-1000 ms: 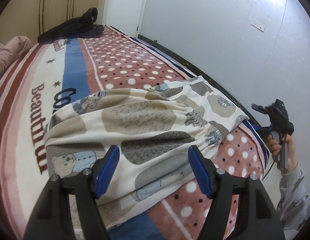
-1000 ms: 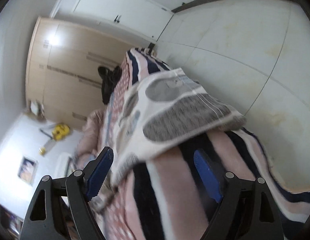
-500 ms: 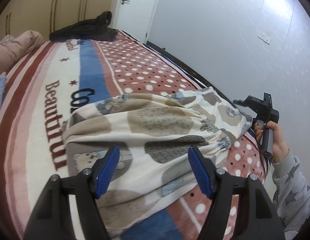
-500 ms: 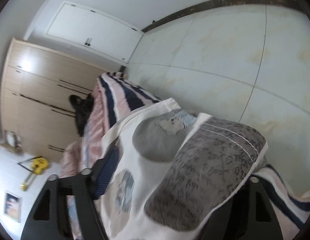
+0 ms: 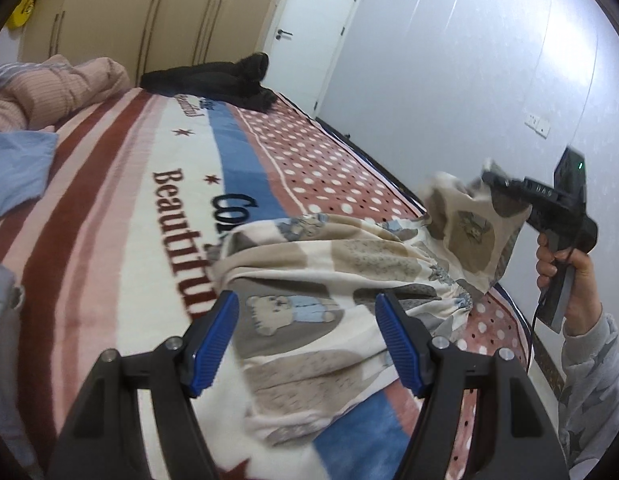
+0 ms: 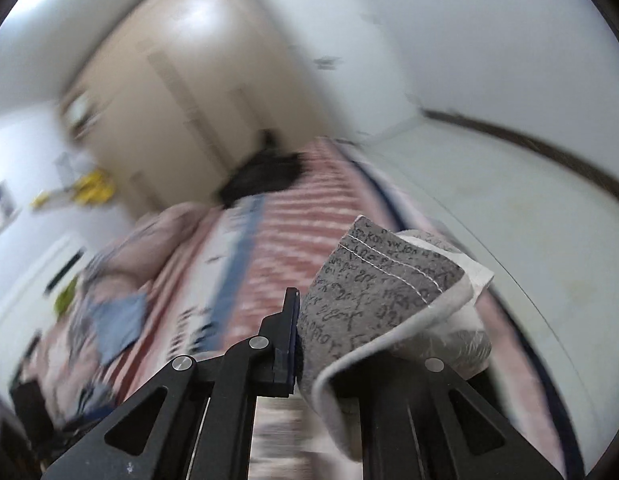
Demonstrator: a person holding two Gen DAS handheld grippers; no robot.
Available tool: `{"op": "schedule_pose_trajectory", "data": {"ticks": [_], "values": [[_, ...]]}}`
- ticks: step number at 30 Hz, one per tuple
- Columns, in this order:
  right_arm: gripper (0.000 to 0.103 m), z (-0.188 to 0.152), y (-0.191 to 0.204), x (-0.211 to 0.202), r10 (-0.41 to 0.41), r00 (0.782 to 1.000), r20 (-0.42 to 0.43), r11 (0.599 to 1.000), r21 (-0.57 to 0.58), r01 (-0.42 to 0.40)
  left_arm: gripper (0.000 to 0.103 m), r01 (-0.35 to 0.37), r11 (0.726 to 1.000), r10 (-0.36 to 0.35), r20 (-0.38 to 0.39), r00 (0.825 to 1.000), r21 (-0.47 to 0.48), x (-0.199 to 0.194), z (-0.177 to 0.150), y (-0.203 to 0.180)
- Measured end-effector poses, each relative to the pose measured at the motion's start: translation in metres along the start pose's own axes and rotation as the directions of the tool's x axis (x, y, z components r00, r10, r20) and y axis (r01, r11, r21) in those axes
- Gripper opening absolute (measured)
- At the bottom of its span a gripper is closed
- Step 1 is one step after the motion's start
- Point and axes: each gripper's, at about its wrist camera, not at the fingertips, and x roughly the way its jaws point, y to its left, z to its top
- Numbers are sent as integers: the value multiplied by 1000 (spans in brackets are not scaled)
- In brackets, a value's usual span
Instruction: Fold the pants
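The pants [image 5: 333,276] are cream with grey patches and bear prints, lying bunched on the striped bed blanket [image 5: 121,208]. My left gripper [image 5: 307,340] is open, its blue pads either side of the pants' near part, just above it. My right gripper [image 5: 493,184] is shut on a pant leg end and lifts it above the bed's right edge. In the right wrist view the grey hem [image 6: 381,292] is pinched between the jaws of my right gripper [image 6: 309,344]; that view is blurred.
A black garment [image 5: 217,80] lies at the far end of the bed. Pink bedding [image 5: 41,92] and a blue cloth [image 5: 13,172] are at the left. The white wall [image 5: 449,80] and floor run along the bed's right side.
My right gripper has closed on the pant leg end and lifted it off the bed edge. My left gripper has drawn back slightly and stayed open.
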Motion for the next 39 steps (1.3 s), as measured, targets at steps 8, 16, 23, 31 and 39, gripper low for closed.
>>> {"op": "schedule_pose_trajectory", "data": {"ticks": [8,16,23,31,39], "values": [[4,-98,187,106,116,931,-347,905,-349,-243,67,-11,999,13,53,998,-47,-35,-14,37],[39,-183,204,125,56,847,-528,831,-446,-333,67,-15,996,18,34,999,-85,-39,-31,59],[54,-169,190,60,160,838,-522,794,-436,-424,67,4,997,0,44,999,-72,-34,-14,47],[57,-126,136,9,108,918,-382,855,-436,-282,68,98,994,-98,4,995,41,1,13,-24],[32,-122,65,12,-28,947,-321,909,-402,-110,67,232,968,-217,-141,966,100,68,18,-111]]}}
